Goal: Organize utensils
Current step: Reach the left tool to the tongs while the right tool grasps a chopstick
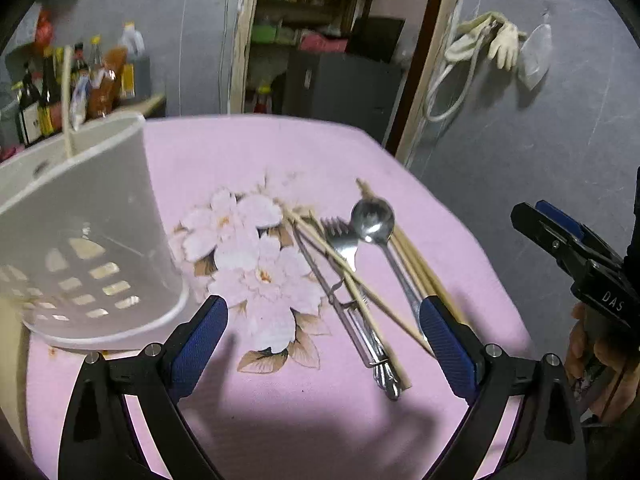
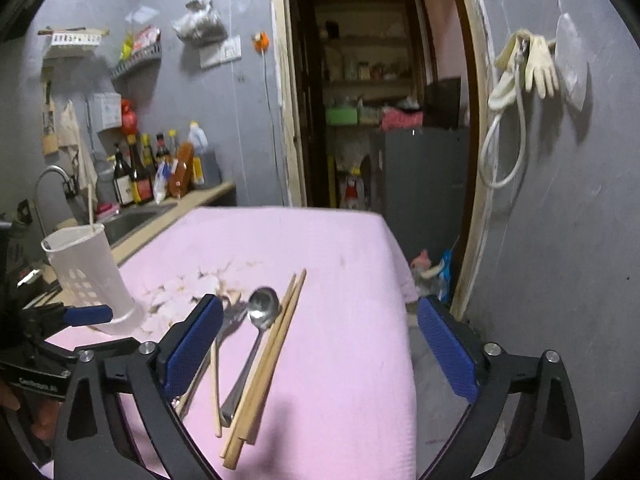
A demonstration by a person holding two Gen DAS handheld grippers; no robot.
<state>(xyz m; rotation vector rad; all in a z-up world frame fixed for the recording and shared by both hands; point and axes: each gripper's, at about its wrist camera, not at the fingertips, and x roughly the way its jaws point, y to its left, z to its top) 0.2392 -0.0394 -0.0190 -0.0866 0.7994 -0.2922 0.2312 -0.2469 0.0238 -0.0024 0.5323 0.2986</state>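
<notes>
table: pink flowered cloth (image 1: 328,152) | 9 o'clock: white slotted plastic holder (image 1: 80,240), one chopstick (image 1: 67,100) inside | 3 o'clock: steel spoon (image 1: 373,220), steel fork (image 1: 340,240), metal peeler (image 1: 360,328), wooden chopsticks (image 1: 424,276), overlapping

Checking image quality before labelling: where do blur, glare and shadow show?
Left wrist view: white holder smeared by motion blur, glare on the spoon bowl, gripper shadows on the pink cloth. Right wrist view: fork blurred, fisheye bends the doorframe.

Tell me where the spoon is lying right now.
The spoon lies on the pink tablecloth, right of centre in the left wrist view, between the fork and a pair of chopsticks.
</notes>
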